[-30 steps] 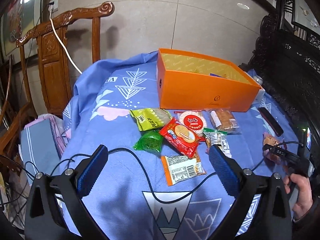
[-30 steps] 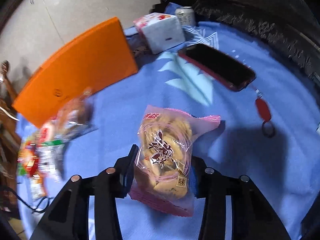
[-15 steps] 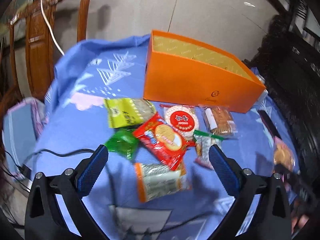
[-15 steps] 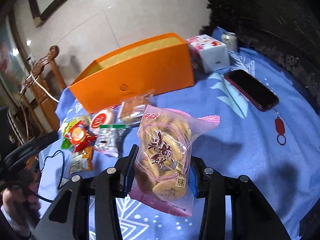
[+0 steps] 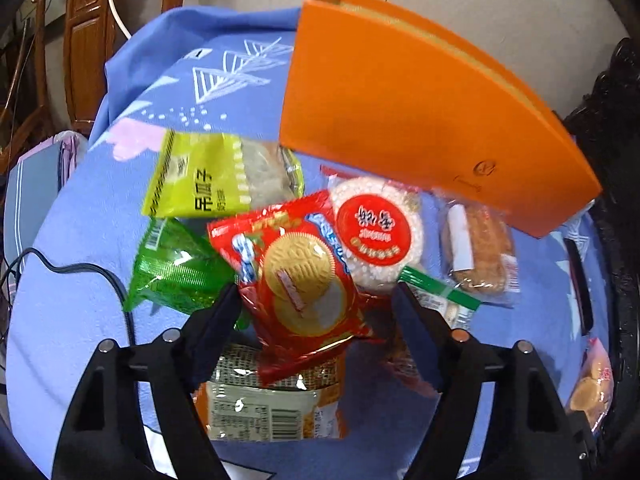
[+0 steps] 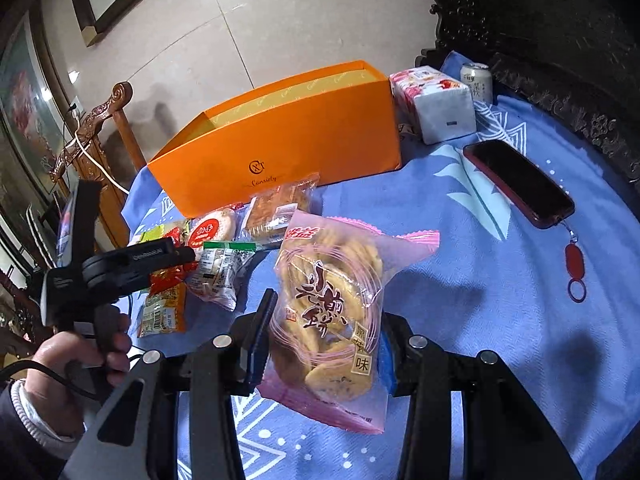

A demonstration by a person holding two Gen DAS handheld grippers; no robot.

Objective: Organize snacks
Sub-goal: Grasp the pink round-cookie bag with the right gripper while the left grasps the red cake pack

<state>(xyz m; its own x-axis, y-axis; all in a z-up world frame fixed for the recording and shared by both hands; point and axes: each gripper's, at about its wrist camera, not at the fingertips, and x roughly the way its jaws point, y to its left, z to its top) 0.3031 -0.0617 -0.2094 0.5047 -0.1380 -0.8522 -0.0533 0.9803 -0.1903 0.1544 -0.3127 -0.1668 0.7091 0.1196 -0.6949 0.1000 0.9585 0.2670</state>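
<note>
Left gripper (image 5: pixel 316 300): jaws stand partly open, one on either side of the red biscuit packet (image 5: pixel 298 280) at frame centre. The left pad touches or nearly touches the packet edge; the right pad stands clear of it. No clamping is evident. The packet shows a round golden biscuit; its lettering is blurred.

Right gripper (image 6: pixel 326 340): jaws closed on the pink cracker bag (image 6: pixel 332 312), which stands upright between them at lower centre, above the blue cloth (image 6: pixel 500 320) covering the worktop. The bag carries large brown Chinese characters and a small tag reading "味".

Orange box (image 6: pixel 288 148): open-topped, upper centre of the right wrist view, printed "CT" in a circle with "Cansiely" beneath.

Loose snacks lie in front of the box: a yellow-green packet (image 5: pixel 216 178) with black Chinese characters, a green packet (image 5: pixel 176 268), a round rice cake (image 5: pixel 376 232) with a red label, a clear-wrapped pastry (image 5: pixel 478 252), and an orange packet (image 5: pixel 272 404) showing a barcode.

At right of the right wrist view: a tissue pack (image 6: pixel 434 104), a can (image 6: pixel 476 80), and a phone (image 6: pixel 520 182).
</note>
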